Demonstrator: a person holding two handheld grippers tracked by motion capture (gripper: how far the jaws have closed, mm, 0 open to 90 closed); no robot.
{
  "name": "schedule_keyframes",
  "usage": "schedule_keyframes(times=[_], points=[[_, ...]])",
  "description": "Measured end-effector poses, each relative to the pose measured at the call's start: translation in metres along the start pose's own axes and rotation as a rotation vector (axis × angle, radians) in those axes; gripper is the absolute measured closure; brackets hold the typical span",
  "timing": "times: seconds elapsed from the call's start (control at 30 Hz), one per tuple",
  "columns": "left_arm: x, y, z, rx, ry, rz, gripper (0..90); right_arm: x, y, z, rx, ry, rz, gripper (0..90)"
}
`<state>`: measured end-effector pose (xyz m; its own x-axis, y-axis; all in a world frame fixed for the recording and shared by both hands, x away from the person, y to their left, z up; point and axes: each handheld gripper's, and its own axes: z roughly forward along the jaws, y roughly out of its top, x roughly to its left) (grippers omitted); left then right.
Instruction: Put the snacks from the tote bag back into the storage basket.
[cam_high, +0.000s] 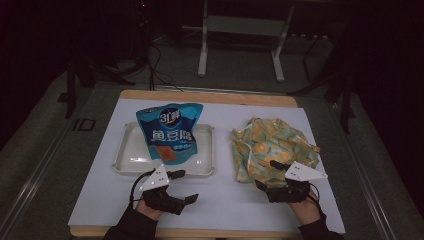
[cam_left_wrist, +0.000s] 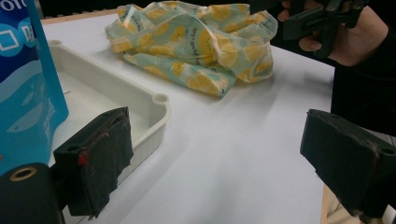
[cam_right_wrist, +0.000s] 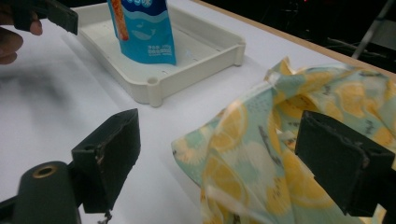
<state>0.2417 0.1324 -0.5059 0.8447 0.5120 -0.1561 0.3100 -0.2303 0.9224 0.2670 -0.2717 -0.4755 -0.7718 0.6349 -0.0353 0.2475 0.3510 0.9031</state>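
Note:
A blue snack bag (cam_high: 170, 132) stands in a white tray (cam_high: 125, 162) on the left of the white mat. To the right lies a crumpled lemon-print cloth (cam_high: 272, 142). My left gripper (cam_high: 185, 186) hovers open just in front of the tray's near right corner, with nothing between its jaws. In the left gripper view, the left gripper (cam_left_wrist: 224, 163) looks past the tray (cam_left_wrist: 156, 112) and the bag (cam_left_wrist: 23, 93) toward the cloth (cam_left_wrist: 196, 42). My right gripper (cam_high: 269, 175) is open at the cloth's near left edge. In the right gripper view, the right gripper (cam_right_wrist: 226, 158) has cloth (cam_right_wrist: 252, 154) lying between its wide jaws, untouched by the pads.
The mat (cam_high: 225, 200) covers a wooden table whose edge (cam_high: 210, 96) shows at the back. Bare mat lies between tray and cloth. Beyond the table, a metal stand (cam_high: 240, 35) and cables (cam_high: 155, 60) sit on a dark floor.

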Motion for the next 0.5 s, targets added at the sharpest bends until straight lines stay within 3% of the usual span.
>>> schedule_keyframes(times=[0.5], points=[[0.001,-0.004,0.000,-0.007,-0.004,0.004,9.8,-0.012,-0.010,-0.026,-0.058,-0.074,0.041,14.2]])
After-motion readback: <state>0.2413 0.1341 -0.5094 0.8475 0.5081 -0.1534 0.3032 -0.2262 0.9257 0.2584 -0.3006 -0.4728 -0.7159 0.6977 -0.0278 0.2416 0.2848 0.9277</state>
